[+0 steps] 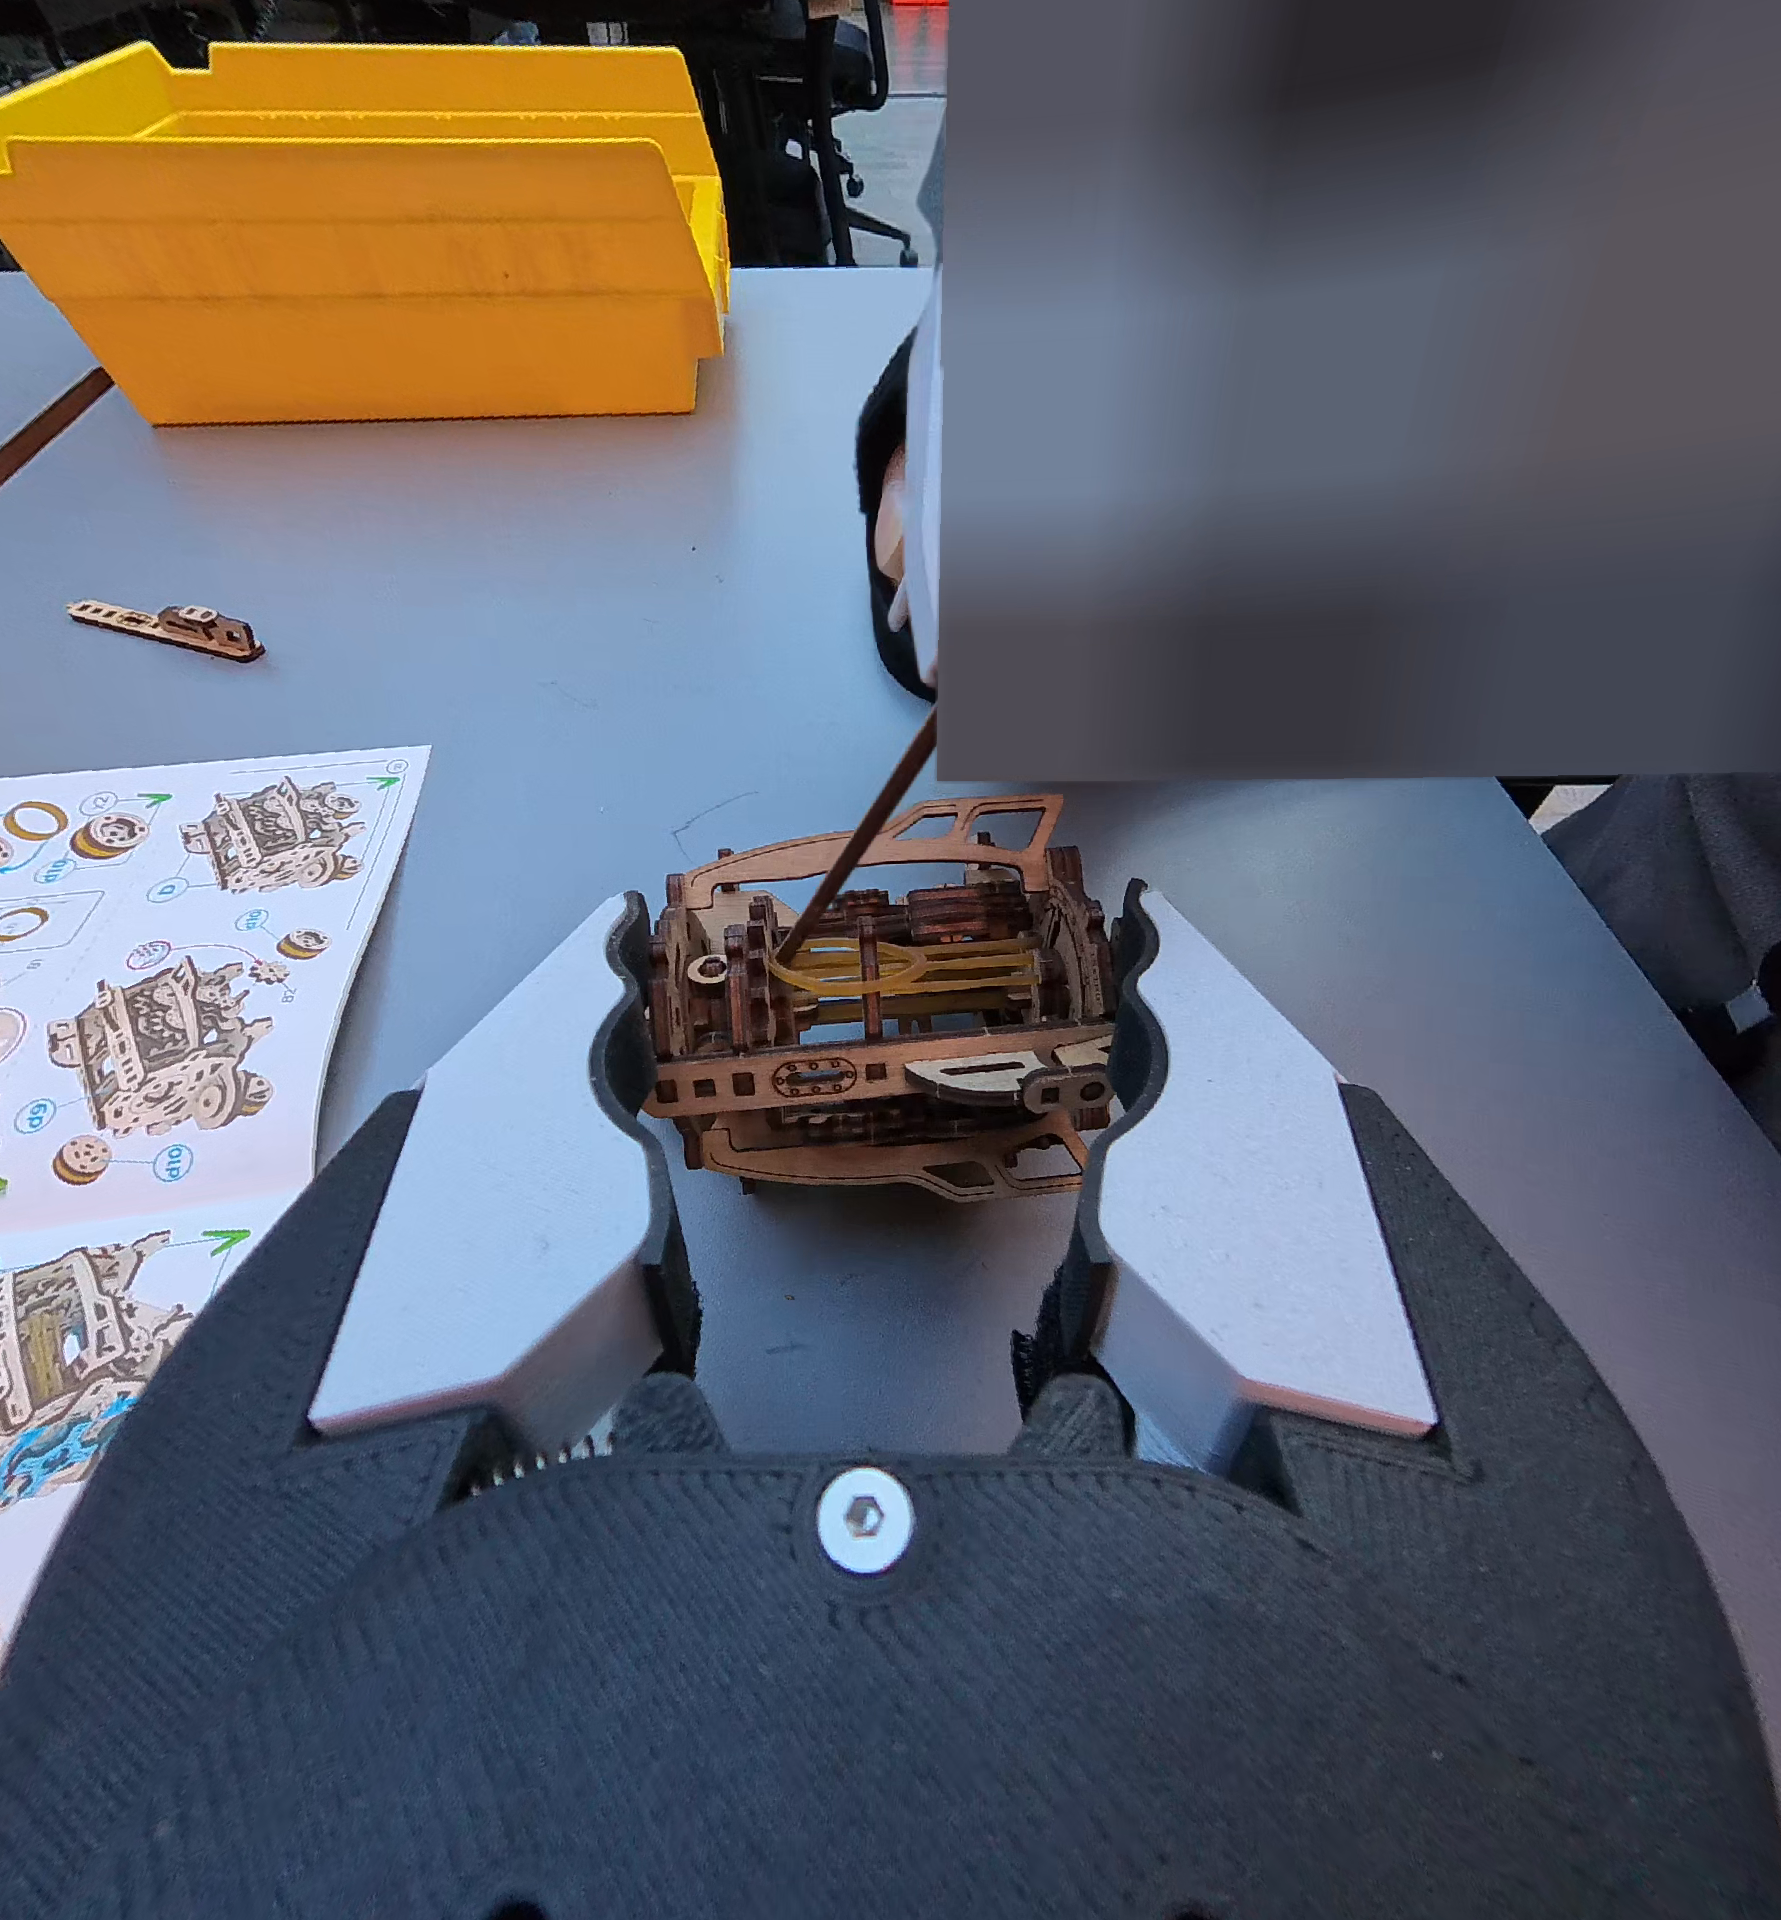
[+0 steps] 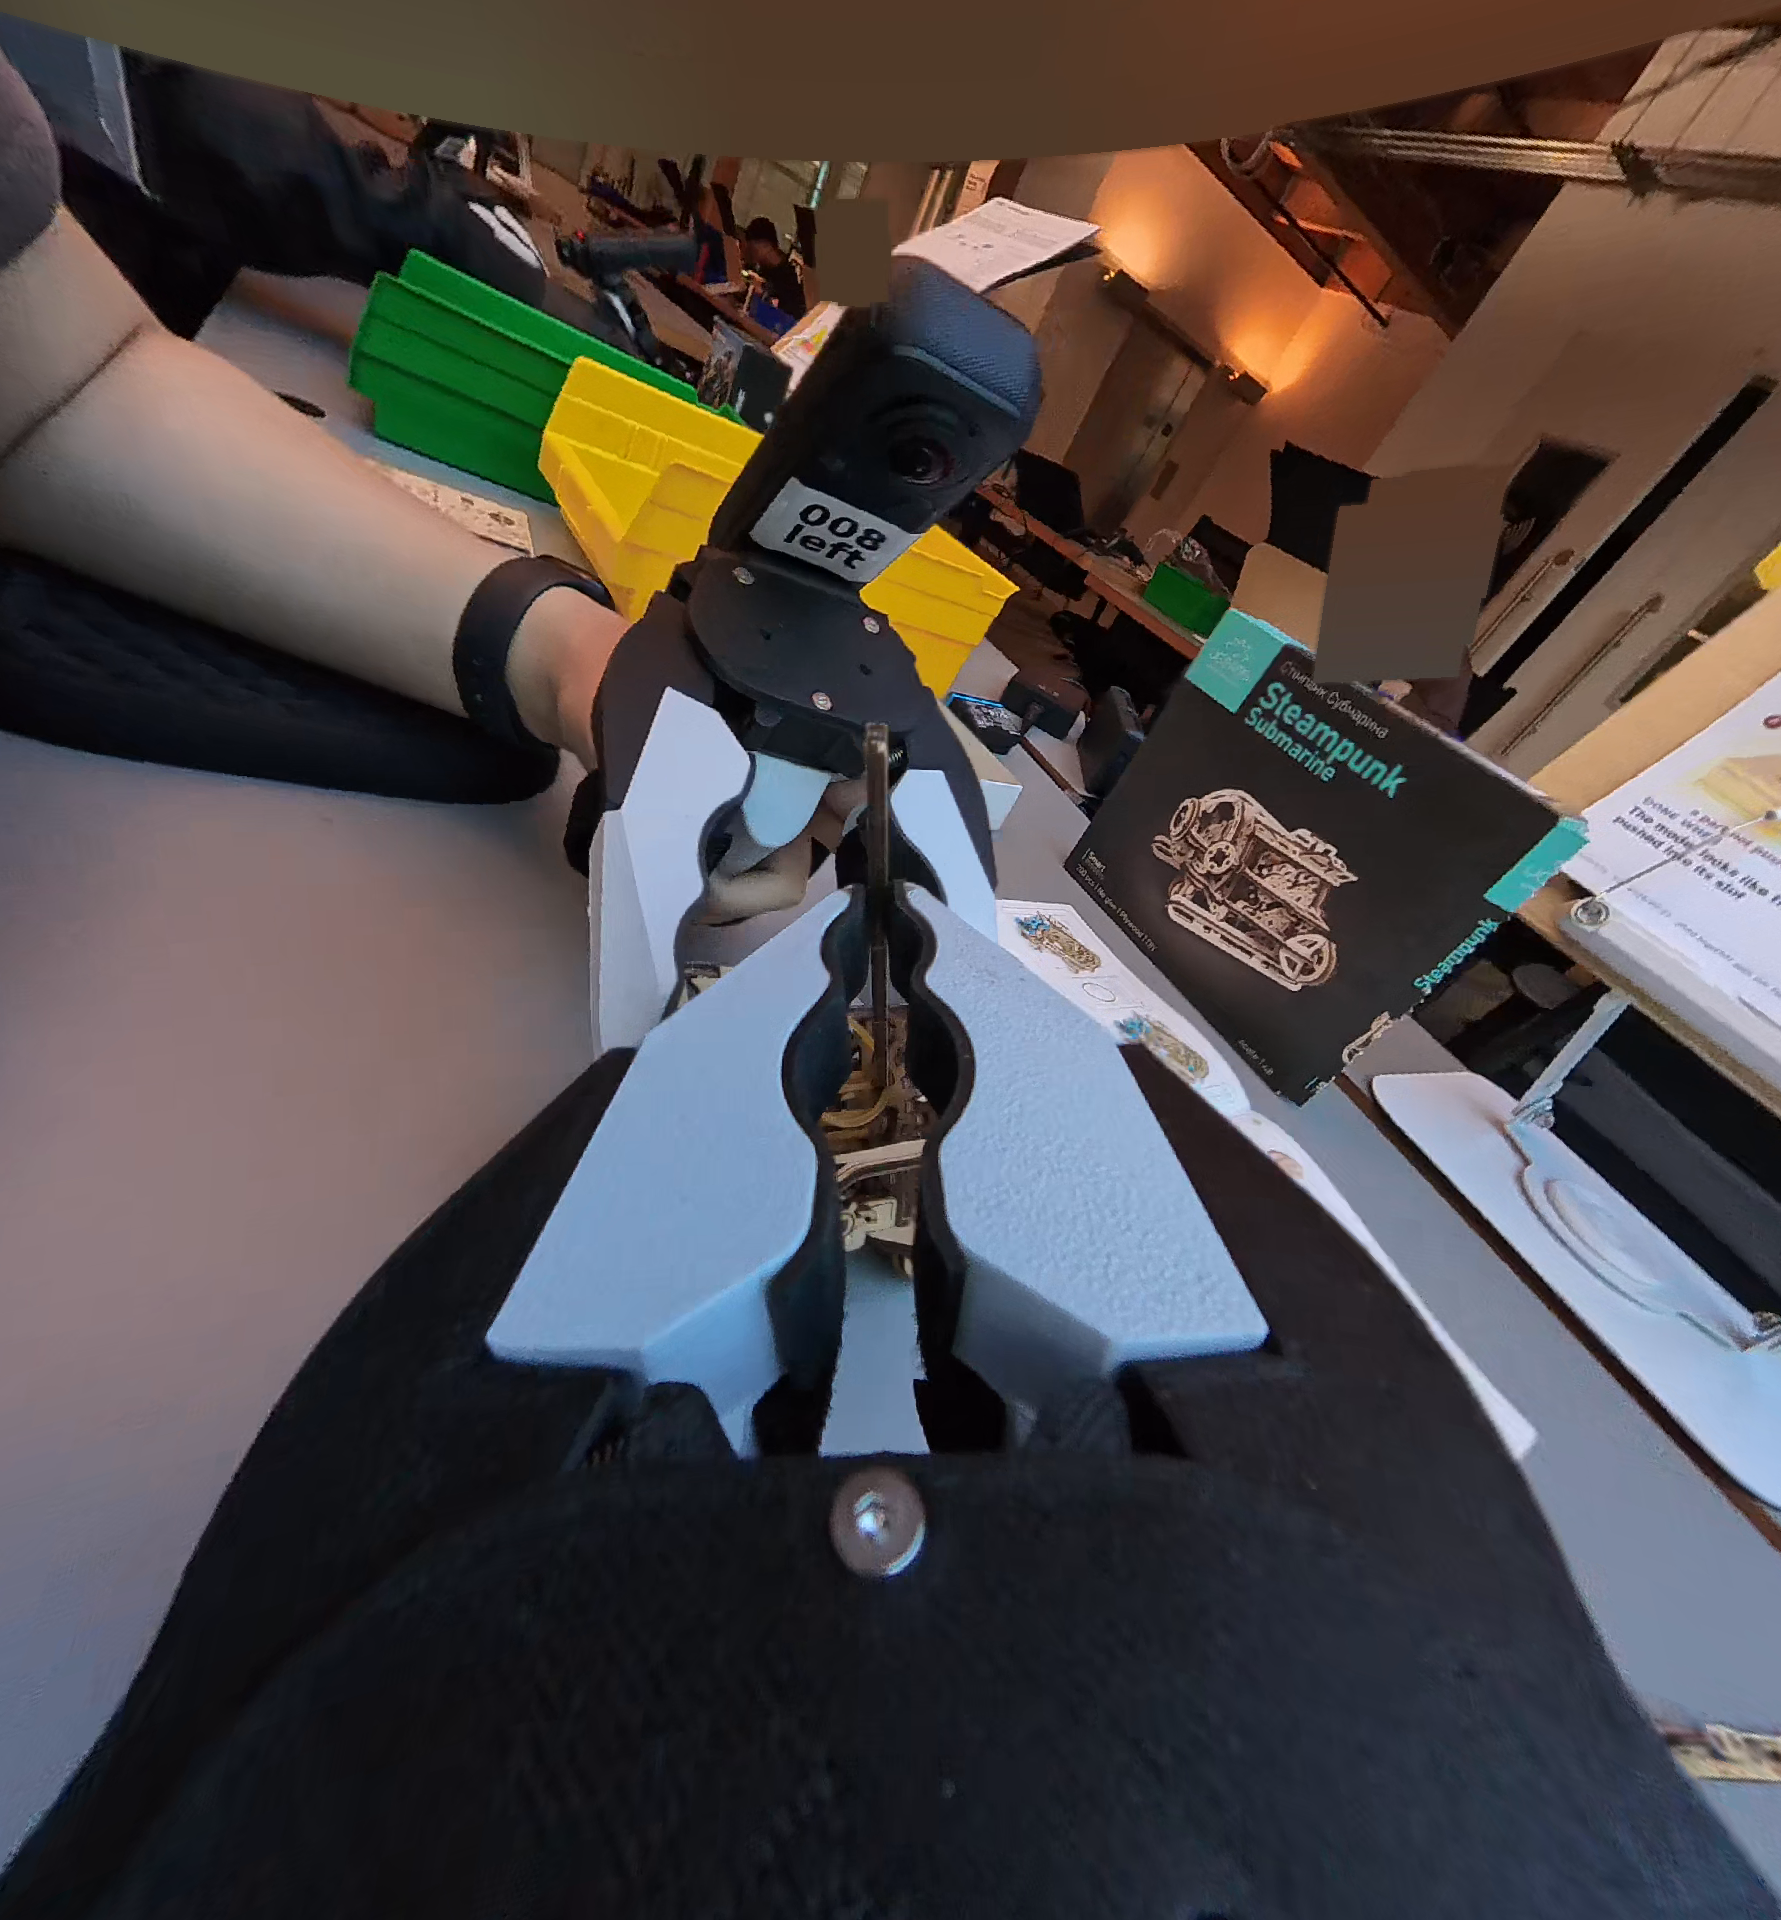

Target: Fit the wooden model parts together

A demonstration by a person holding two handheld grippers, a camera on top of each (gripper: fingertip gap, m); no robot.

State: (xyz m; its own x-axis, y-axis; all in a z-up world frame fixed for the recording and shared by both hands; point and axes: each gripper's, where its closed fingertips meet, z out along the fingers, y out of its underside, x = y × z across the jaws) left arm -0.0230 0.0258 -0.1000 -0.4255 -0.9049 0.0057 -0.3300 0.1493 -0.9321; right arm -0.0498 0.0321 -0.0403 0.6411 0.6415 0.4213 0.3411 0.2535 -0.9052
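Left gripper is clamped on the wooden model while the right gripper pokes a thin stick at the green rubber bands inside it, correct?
Not quite: the rubber bands are yellow, not green, as the left wrist view shows. The rest holds: the left gripper clamps the model, and the right gripper pinches the stick poking at them.

A brown laser-cut wooden model, strung with yellow rubber bands, sits on the grey table.
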